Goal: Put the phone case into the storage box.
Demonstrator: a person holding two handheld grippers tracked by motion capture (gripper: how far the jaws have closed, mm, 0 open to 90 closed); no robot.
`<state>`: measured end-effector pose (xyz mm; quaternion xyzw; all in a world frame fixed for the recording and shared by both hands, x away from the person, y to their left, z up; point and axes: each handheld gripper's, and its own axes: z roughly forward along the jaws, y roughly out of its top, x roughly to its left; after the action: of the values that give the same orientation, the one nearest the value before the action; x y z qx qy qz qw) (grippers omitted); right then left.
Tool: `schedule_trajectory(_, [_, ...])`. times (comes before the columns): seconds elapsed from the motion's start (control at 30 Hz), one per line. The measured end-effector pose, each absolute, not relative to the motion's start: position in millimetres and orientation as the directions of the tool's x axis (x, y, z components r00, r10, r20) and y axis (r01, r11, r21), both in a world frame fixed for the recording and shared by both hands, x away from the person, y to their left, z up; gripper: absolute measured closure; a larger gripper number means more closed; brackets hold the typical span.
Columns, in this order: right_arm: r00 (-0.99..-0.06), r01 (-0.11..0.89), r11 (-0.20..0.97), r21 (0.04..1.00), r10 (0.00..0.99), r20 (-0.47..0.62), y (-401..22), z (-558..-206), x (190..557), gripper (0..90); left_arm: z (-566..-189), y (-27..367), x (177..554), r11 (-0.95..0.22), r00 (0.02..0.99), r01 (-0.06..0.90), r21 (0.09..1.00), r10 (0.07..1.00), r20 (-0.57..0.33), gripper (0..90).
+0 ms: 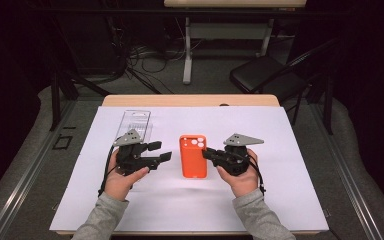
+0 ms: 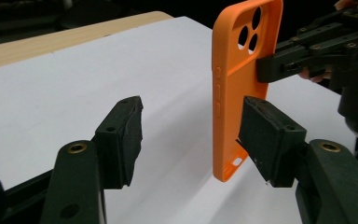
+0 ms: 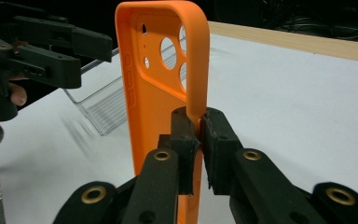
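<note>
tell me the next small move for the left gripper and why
Probably ease the left gripper toward the orange phone case and close on its near edge. Its jaws stand open beside the case without pressing it, while the right gripper is shut on the opposite edge.

A phone case (image 1: 193,156) lies on the paper-covered table (image 1: 290,150) between my left claw (image 1: 162,152) and right claw (image 1: 207,152). A clear tray (image 1: 134,123) sits behind my left claw.

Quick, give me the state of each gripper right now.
Left gripper: open, holding nothing; the orange phone case stands clear of its pads.
Right gripper: shut on the orange phone case's edge.
</note>
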<state>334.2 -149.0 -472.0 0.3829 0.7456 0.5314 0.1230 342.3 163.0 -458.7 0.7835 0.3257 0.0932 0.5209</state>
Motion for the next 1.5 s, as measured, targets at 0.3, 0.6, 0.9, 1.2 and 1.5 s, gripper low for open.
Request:
schedule_trajectory(0.3, [-0.665,0.440,0.143,0.886,0.715,0.216,-150.9,-468.8,332.1,83.2,-449.5,159.8,340.5,-0.269,0.743,0.398,0.877,0.655,-0.136,35.6])
schedule_trajectory(0.6, [-0.664,0.430,0.155,0.889,0.722,0.195,-148.2,-470.1,327.9,83.2,-438.4,151.2,336.9,-0.324,0.722,0.375,0.868,0.689,-0.055,22.7])
schedule_trajectory(0.9, [-0.659,0.424,0.149,0.893,0.728,0.191,-148.0,-469.7,323.7,83.1,-433.6,143.7,334.8,-0.350,0.716,0.354,0.867,0.698,-0.011,15.5])
schedule_trajectory(1.2, [-0.650,0.427,0.139,0.893,0.734,0.197,-149.4,-469.0,322.9,83.1,-430.8,141.0,336.0,-0.358,0.717,0.352,0.865,0.697,-0.003,15.5])
schedule_trajectory(1.5, [-0.645,0.428,0.142,0.892,0.739,0.192,-148.9,-469.0,322.1,83.1,-429.1,137.4,336.2,-0.374,0.723,0.355,0.856,0.691,0.002,15.7])
